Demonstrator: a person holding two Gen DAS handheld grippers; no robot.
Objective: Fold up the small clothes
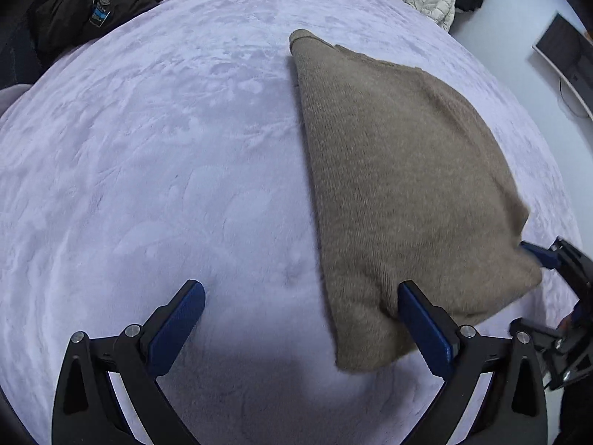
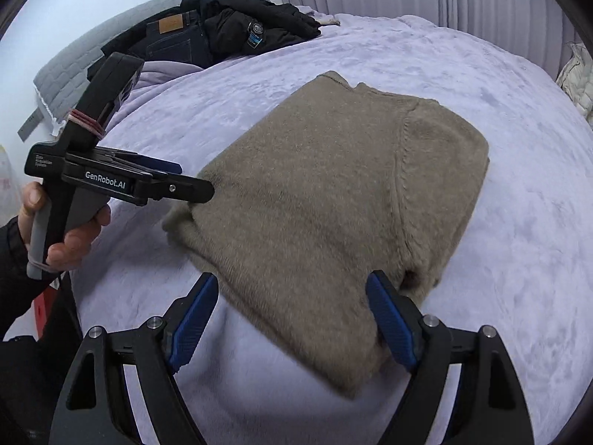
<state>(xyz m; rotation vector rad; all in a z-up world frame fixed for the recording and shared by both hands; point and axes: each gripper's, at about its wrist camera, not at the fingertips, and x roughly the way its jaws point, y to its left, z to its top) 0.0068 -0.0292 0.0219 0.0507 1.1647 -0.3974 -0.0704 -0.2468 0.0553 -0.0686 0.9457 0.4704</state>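
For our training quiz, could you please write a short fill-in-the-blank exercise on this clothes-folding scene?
1. The folded sweater is ____ in colour.
2. It lies on a ____ blanket.
3. The fingers of the left gripper and of the right gripper are spread ____.
4. On the leather patch side of the black jacket lie dark blue ____.

Missing words: brown; lilac; open; jeans

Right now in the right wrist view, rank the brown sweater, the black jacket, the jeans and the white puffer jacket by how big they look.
1. brown sweater, nearest the camera
2. black jacket
3. jeans, partly covered
4. white puffer jacket, cut off at the edge, so unsure
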